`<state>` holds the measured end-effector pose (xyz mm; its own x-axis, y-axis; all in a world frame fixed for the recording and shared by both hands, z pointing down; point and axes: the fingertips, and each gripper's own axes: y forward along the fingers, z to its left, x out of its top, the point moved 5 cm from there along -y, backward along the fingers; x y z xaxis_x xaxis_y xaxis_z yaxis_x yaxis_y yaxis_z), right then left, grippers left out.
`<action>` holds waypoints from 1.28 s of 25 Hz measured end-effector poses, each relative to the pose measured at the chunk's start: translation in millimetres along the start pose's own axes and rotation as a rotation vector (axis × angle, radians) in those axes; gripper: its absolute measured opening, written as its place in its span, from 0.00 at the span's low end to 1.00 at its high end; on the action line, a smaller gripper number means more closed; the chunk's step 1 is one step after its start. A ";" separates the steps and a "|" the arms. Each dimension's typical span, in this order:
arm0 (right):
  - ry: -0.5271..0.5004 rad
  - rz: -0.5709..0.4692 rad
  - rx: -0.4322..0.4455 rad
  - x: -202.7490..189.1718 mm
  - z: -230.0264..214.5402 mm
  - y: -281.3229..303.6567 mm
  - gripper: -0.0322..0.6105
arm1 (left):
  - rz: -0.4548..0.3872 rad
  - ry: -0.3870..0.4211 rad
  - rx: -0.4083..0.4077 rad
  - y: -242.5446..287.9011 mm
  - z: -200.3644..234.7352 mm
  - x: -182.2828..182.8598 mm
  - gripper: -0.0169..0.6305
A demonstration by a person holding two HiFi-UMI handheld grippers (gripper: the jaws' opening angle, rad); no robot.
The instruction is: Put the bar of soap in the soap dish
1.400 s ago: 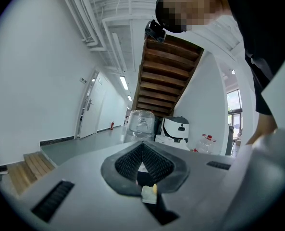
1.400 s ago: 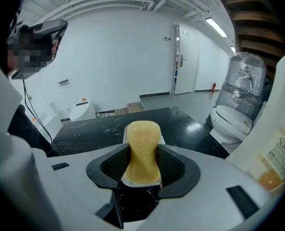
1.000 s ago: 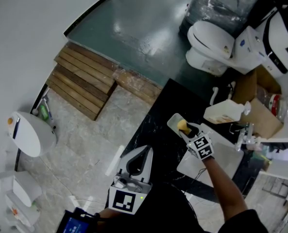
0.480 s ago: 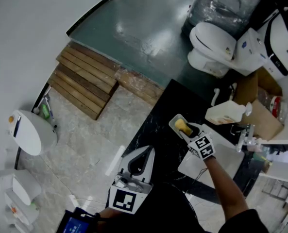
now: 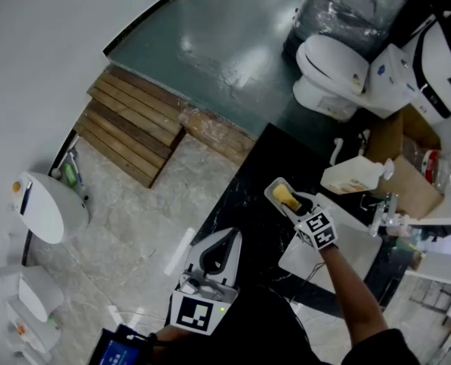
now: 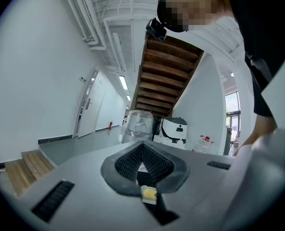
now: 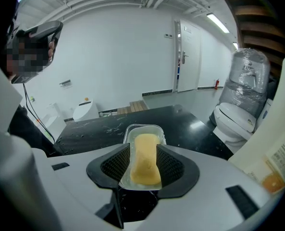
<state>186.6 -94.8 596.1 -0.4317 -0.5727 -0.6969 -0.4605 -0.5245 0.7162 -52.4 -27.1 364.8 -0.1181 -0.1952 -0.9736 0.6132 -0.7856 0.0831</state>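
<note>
Yellow soap (image 7: 144, 160) lay lengthwise in the dish (image 7: 141, 127), which sat flat on the black counter (image 7: 96, 126) near its far edge. The right claw (image 7: 143, 149) straddled the bar from the near end, its ribbed pads spread a little wider than the soap. A sliver of pale dish showed between the left pad and the bar. On the right side the pad and the bar ran so close that I could not tell whether they touched. The bar seemed to rest on the dish floor and not to hang from the pads, so I judged the placing done and the grip let go. The claw was lined up along the dish, probably so the bar would drop in square without catching the rim.

The left claw (image 6: 142, 147) was held low and near the person, well apart from the dish, its pads pressed together on nothing. It had no part in this step and looked parked out of the way.

What remained, as I judged it, was to draw the right claw back along the bar without nudging the light dish.
</note>
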 end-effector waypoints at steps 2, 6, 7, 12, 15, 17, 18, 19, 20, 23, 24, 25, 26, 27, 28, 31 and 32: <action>0.003 -0.003 -0.007 -0.5 -1.0 -3.5 0.32 | -0.002 0.001 -0.001 -0.6 -0.5 0.3 0.03; -0.001 -0.024 -0.034 3.8 -1.9 -10.1 0.32 | -0.004 -0.006 -0.001 -1.1 -1.3 0.5 0.03; 0.000 -0.030 -0.039 5.7 -1.2 -11.7 0.32 | -0.001 -0.007 -0.002 -1.6 -1.4 0.2 0.03; 0.009 -0.046 -0.061 7.1 -0.5 -17.0 0.32 | -0.008 -0.006 -0.005 -2.0 -3.4 1.3 0.03; 0.011 -0.056 -0.046 4.4 2.0 -17.1 0.32 | -0.008 -0.009 -0.005 -2.6 -3.7 1.0 0.03; 0.010 -0.056 -0.050 2.6 3.0 -18.3 0.32 | -0.009 -0.010 -0.007 -3.3 -3.9 0.7 0.03; 0.009 -0.056 -0.055 2.4 3.4 -19.0 0.32 | -0.007 -0.009 -0.009 -3.7 -3.7 0.2 0.03; 0.008 -0.059 -0.057 2.8 4.0 -19.7 0.32 | -0.005 -0.011 -0.012 -4.2 -3.3 -0.3 0.03; 0.008 -0.063 -0.058 4.0 5.0 -20.7 0.32 | -0.003 -0.015 -0.015 -4.6 -3.0 -0.8 0.03; 0.004 -0.076 -0.061 10.6 7.1 -24.5 0.32 | -0.004 -0.020 -0.017 -5.6 -2.8 -1.3 0.03; 0.003 -0.086 -0.066 13.9 7.2 -25.8 0.31 | -0.004 -0.019 -0.019 -5.9 -3.0 -1.5 0.03; 0.004 -0.100 -0.074 17.8 7.6 -27.7 0.31 | -0.004 -0.018 -0.020 -6.1 -3.2 -1.5 0.03; 0.008 -0.116 -0.086 21.7 8.2 -30.7 0.31 | -0.004 -0.018 -0.022 -6.5 -3.3 -1.3 0.03; 0.011 -0.134 -0.102 25.9 8.9 -34.4 0.31 | -0.005 -0.019 -0.024 -7.1 -3.3 -1.0 0.03; 0.013 -0.153 -0.118 30.5 9.8 -38.4 0.31 | -0.006 -0.019 -0.027 -7.7 -3.1 -0.7 0.03; 0.017 -0.199 -0.151 44.7 13.1 -48.5 0.31 | -0.012 -0.020 -0.034 -8.7 -2.3 0.5 0.03; 0.017 -0.211 -0.157 48.4 14.3 -51.2 0.27 | -0.012 -0.020 -0.037 -9.0 -2.5 0.5 0.03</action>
<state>178.2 -86.7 525.2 -0.3249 -0.4499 -0.8319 -0.4123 -0.7242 0.5527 -56.0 -18.7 363.0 -0.1412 -0.1975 -0.9701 0.6404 -0.7655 0.0627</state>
